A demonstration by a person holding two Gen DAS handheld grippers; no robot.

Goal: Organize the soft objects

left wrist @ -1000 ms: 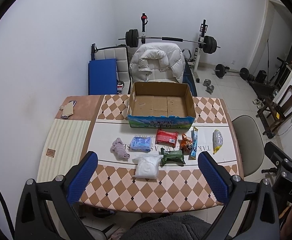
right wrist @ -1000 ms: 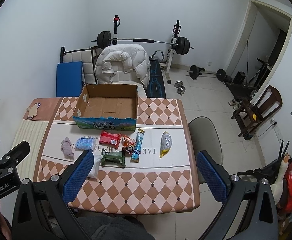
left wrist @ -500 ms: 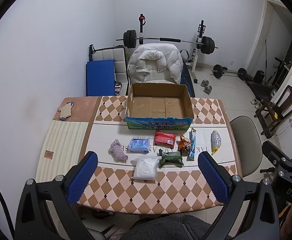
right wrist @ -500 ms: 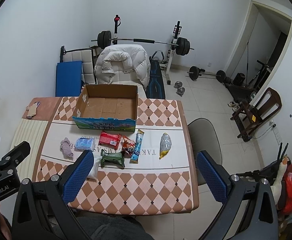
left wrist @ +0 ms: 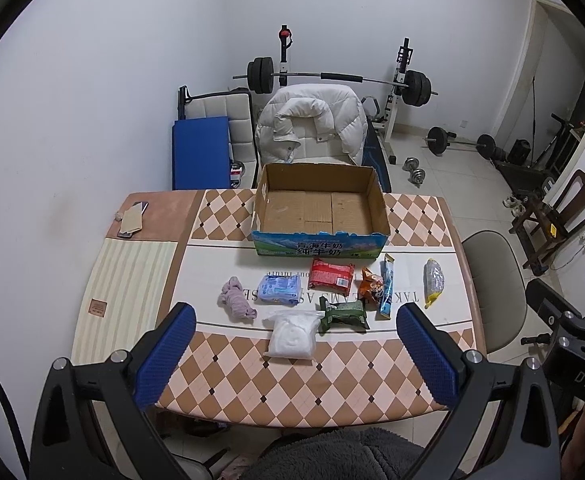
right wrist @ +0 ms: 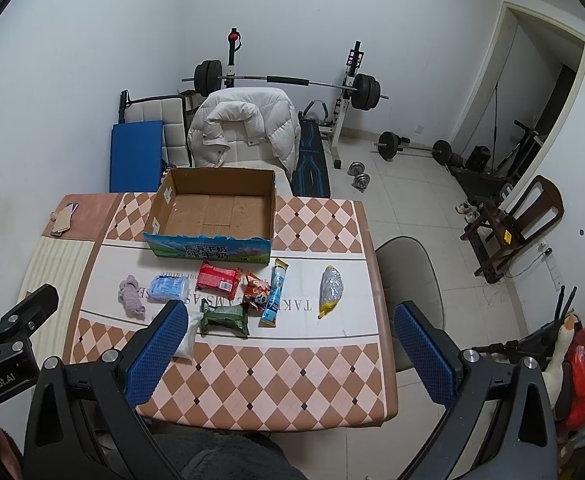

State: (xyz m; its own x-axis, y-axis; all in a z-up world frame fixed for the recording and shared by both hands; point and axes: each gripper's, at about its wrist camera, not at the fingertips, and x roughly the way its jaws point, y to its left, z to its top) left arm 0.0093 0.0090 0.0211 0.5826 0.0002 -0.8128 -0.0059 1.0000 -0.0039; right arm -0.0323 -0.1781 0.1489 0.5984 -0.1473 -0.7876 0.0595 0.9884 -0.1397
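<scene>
Both tongs gape above white pouch.

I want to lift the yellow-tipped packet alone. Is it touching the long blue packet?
Apart. The right wrist view shows a wide strip of bare table between the yellow-tipped packet and the long blue packet.

The table has a brown and pink diamond pattern. Beyond the blue jaws lie a red packet, a green packet and a purple cloth.
</scene>
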